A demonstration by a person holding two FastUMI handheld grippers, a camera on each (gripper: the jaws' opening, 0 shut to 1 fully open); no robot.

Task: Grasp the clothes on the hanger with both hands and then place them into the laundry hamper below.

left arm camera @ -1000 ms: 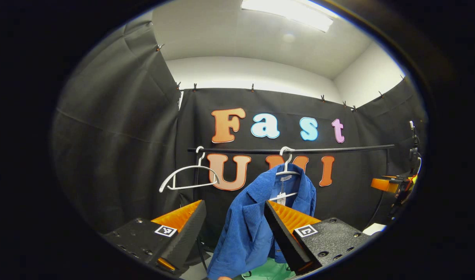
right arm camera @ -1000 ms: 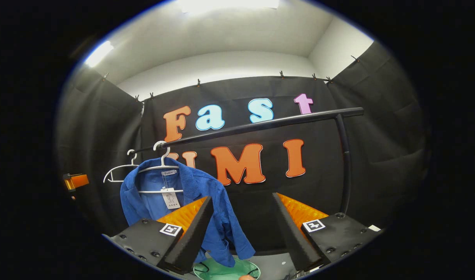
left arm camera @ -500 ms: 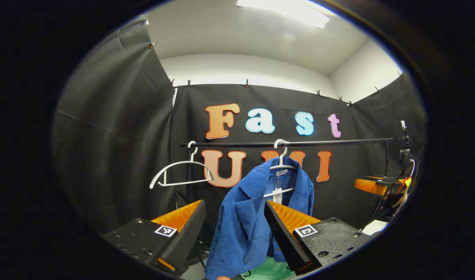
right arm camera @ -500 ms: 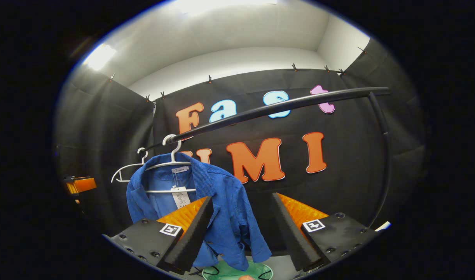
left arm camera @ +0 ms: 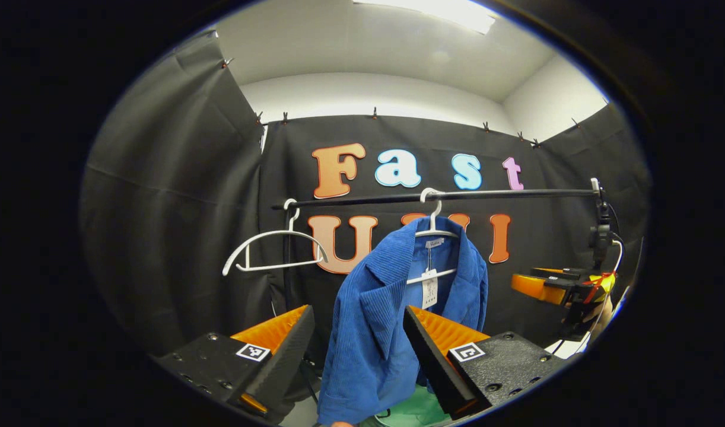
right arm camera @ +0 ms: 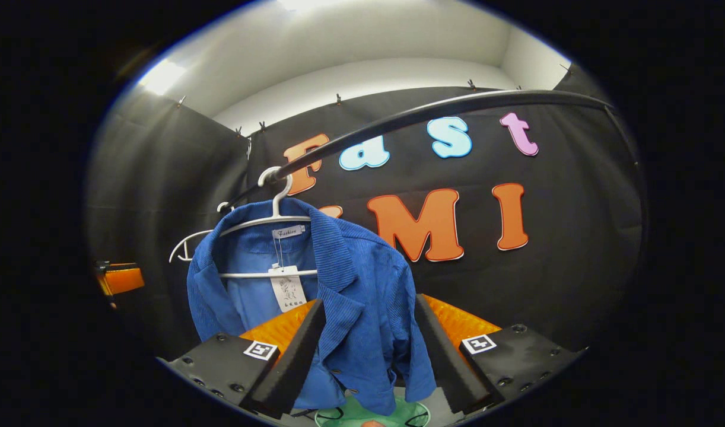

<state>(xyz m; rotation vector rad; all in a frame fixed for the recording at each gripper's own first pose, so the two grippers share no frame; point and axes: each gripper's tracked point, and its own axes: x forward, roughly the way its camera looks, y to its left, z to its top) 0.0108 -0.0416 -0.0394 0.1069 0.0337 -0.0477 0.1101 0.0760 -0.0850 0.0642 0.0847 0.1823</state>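
Observation:
A blue corduroy jacket [left arm camera: 374, 320] [right arm camera: 362, 296] hangs on a white hanger [left arm camera: 433, 228] [right arm camera: 261, 222] from a black rail [left arm camera: 457, 194] [right arm camera: 433, 112]. Its front panel shows between the spread fingers of my left gripper [left arm camera: 358, 347], which is open and short of the cloth. My right gripper [right arm camera: 368, 344] is open too, with the jacket's right side between its fingers and no visible pinch. The right gripper [left arm camera: 555, 284] also shows at the right in the left gripper view. A green laundry hamper [left arm camera: 413, 409] [right arm camera: 371, 412] sits below the jacket.
An empty white hanger [left arm camera: 273, 249] [right arm camera: 187, 246] hangs on the rail left of the jacket. The rail's upright post [left arm camera: 286, 261] stands behind it. Black cloth walls close in the booth on all sides.
Both grippers have moved closer to the jacket, which now looms larger between the right gripper's fingers. The rail sits higher in both views. Both grippers stay open.

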